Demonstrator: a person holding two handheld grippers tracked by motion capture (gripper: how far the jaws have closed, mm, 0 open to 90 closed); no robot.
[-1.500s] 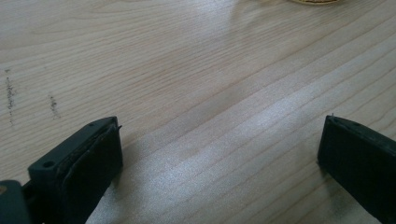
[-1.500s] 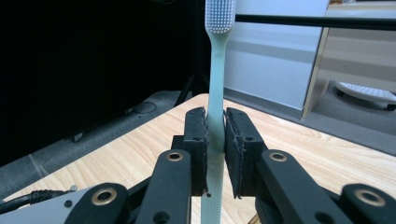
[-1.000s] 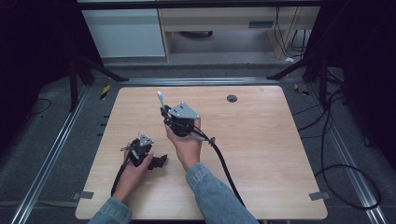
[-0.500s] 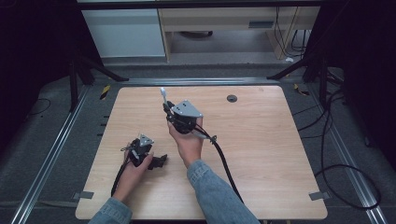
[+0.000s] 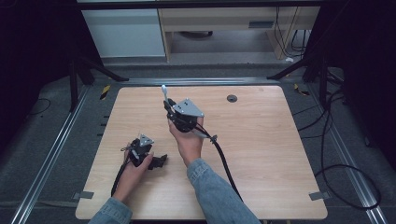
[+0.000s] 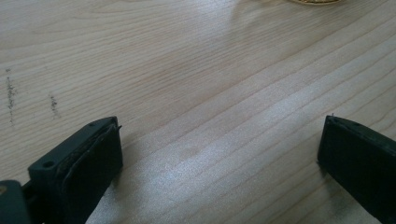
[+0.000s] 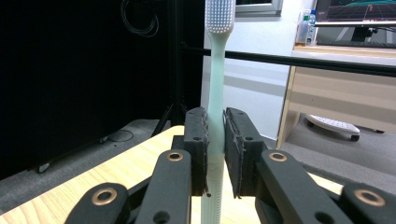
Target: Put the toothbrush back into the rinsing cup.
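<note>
Right gripper [image 5: 169, 103] was clamped on the toothbrush [image 7: 215, 88], its 2 pads pressed flat against the pale green handle low down, so the white bristle head stood at 12 o'clock above the jaws in the right gripper view. From the high view I had the toothbrush [image 5: 164, 92] held clear above the counter [image 5: 261, 154], its head pointing toward 11 o'clock of the counter's middle, with the hand well in from every edge. Left gripper [image 5: 159, 161] rested low at about 7 o'clock of the counter, and in its own view the 2 jaws stood wide apart with nothing but bare wood grain between them. A small dark round fitting [image 5: 232, 98] sat near the far edge at about 1 o'clock.

I judged the step in hand to be the carry: the toothbrush had been lifted and was being held upright, not yet set anywhere. No holder or cup showed on the counter, so the next move called for me to pick a landing spot, keep the clamp firm so the slim handle could not slip or swing, and lower it gently.
</note>
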